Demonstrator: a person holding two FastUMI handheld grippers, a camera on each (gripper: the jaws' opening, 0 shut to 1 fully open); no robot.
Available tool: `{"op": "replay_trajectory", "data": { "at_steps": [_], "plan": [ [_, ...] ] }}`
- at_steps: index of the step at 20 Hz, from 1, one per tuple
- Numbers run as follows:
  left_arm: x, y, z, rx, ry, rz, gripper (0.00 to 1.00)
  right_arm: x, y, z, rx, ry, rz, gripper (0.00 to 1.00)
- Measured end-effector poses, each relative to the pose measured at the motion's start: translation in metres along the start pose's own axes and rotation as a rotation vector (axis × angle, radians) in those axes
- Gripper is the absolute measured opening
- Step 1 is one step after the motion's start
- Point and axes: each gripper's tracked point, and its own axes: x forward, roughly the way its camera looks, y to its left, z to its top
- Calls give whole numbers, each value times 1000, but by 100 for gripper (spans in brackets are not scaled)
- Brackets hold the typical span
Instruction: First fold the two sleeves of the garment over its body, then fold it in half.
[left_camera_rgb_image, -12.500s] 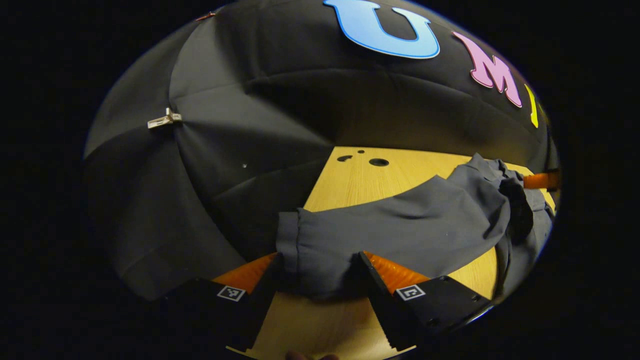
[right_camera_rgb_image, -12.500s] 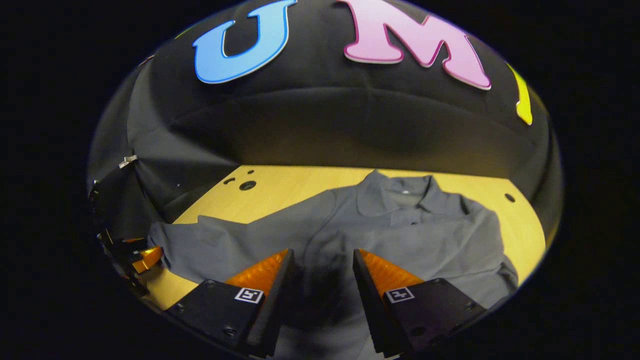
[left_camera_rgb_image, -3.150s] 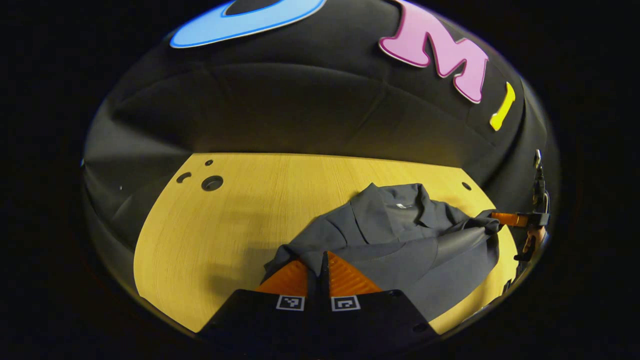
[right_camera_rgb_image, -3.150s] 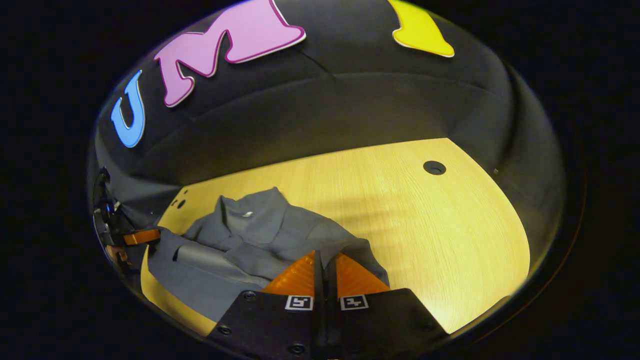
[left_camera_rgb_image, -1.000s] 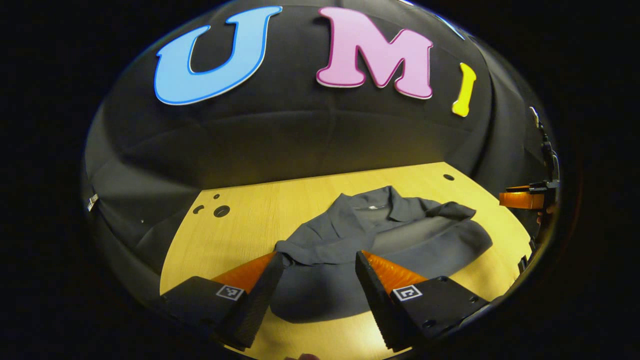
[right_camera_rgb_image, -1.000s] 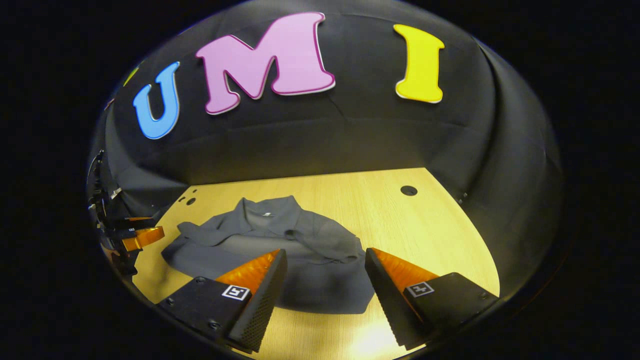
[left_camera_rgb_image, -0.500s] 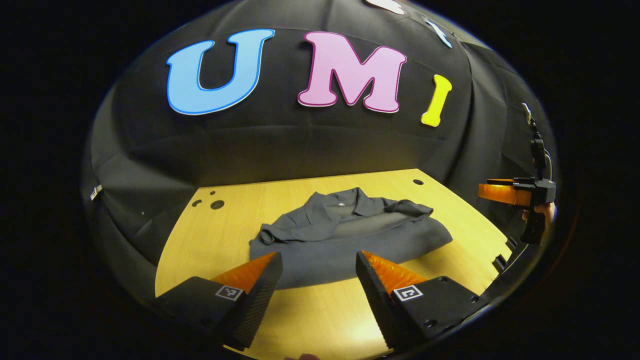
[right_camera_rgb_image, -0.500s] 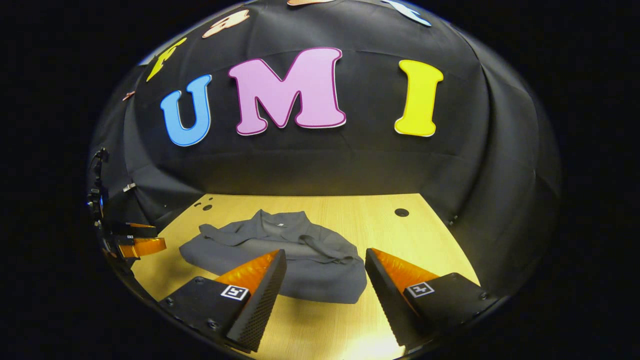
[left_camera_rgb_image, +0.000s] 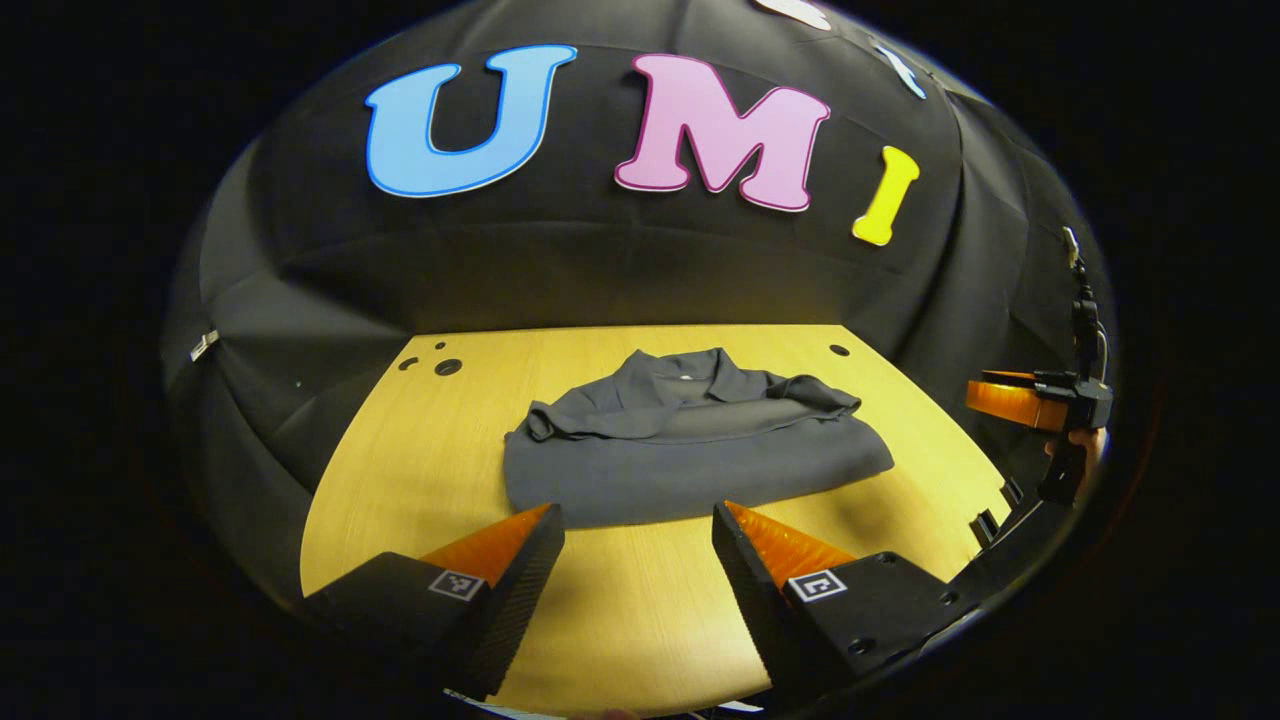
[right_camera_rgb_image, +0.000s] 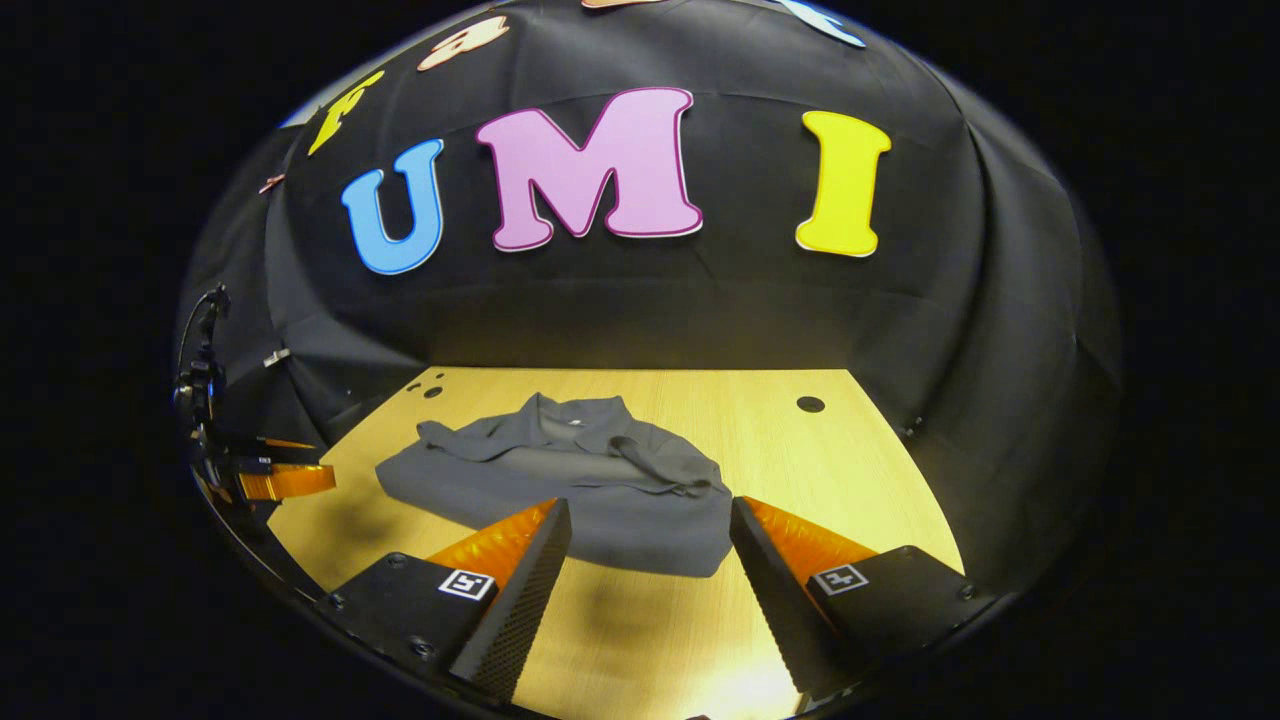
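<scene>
A grey collared shirt (left_camera_rgb_image: 690, 450) lies folded into a compact rectangle on the wooden table (left_camera_rgb_image: 400, 470), collar toward the back wall, sleeves tucked across its body. The same shirt (right_camera_rgb_image: 570, 490) sits left of centre in the right gripper view. My left gripper (left_camera_rgb_image: 636, 520) is open, its fingers apart above bare table just in front of the shirt's near edge. My right gripper (right_camera_rgb_image: 648, 518) is open too, held above the shirt's near right corner without touching it. Each gripper also appears at the edge of the other's view: the right gripper (left_camera_rgb_image: 1020, 400) and the left gripper (right_camera_rgb_image: 280, 482).
The table has small round holes at its back left (left_camera_rgb_image: 447, 367) and back right (left_camera_rgb_image: 838, 350). Black cloth walls close in the table at the back and both sides. A hand (left_camera_rgb_image: 1085, 440) holds the far gripper at the right edge.
Both grippers have let go of the shirt, opened, and pulled back and up from it. The shirt, earlier spread out with sleeves extended, now lies folded and still.
</scene>
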Motion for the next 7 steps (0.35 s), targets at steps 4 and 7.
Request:
{"op": "replay_trajectory", "data": {
  "at_steps": [4,7],
  "plan": [
    [-4,5,-3,-69,8,61,94,11,3,-4,-15,29,54,99],
    [-5,5,-7,-79,10,95,94,18,4,-9,-6,39,85,99]
  ]
}}
